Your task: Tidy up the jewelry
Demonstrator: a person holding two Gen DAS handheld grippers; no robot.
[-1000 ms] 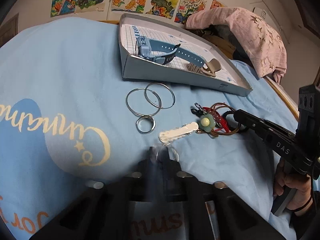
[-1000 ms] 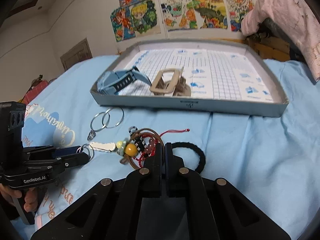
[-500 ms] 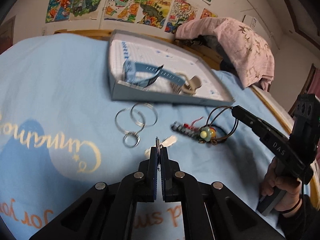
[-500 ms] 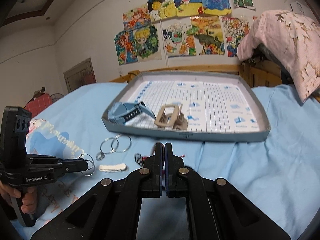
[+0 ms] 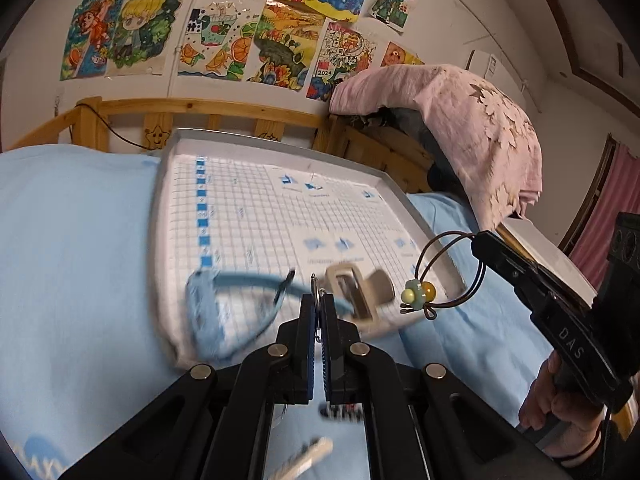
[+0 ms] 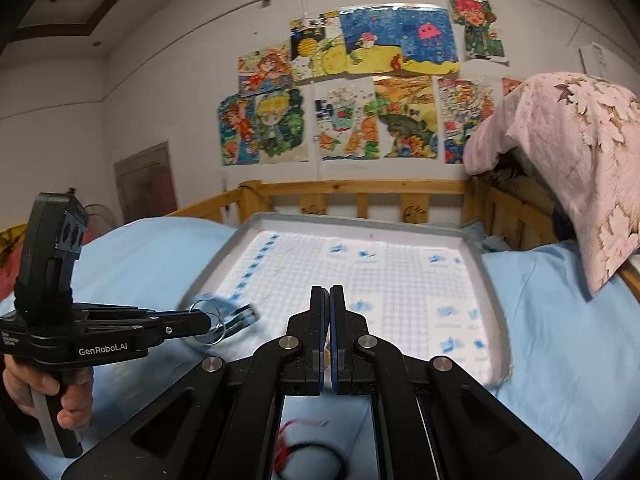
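Observation:
A grey tray [image 5: 280, 148] with a gridded white floor lies on the blue bedsheet; it also shows in the right wrist view [image 6: 360, 222]. Inside it lie a blue watch [image 5: 208, 312] and a beige hair claw [image 5: 360, 288]. My left gripper [image 5: 318, 300] is shut on a silver ring, which hangs from its tip in the right wrist view [image 6: 210, 322], at the tray's near left corner. My right gripper [image 6: 329, 292] is shut on a brown cord bracelet with a green flower bead [image 5: 416, 294], held above the tray's near right corner.
A white hair clip [image 5: 308, 454] and dark beaded jewelry [image 5: 340, 410] lie on the sheet below the left gripper. A black hair tie and red cord [image 6: 304, 454] lie below the right one. A wooden bed rail [image 6: 360, 192] and pink cloth [image 6: 580, 152] stand behind the tray.
Both grippers have lifted off the sheet and moved toward the tray, the left with the silver ring, the right with the brown bracelet. The other pieces stayed on the sheet.

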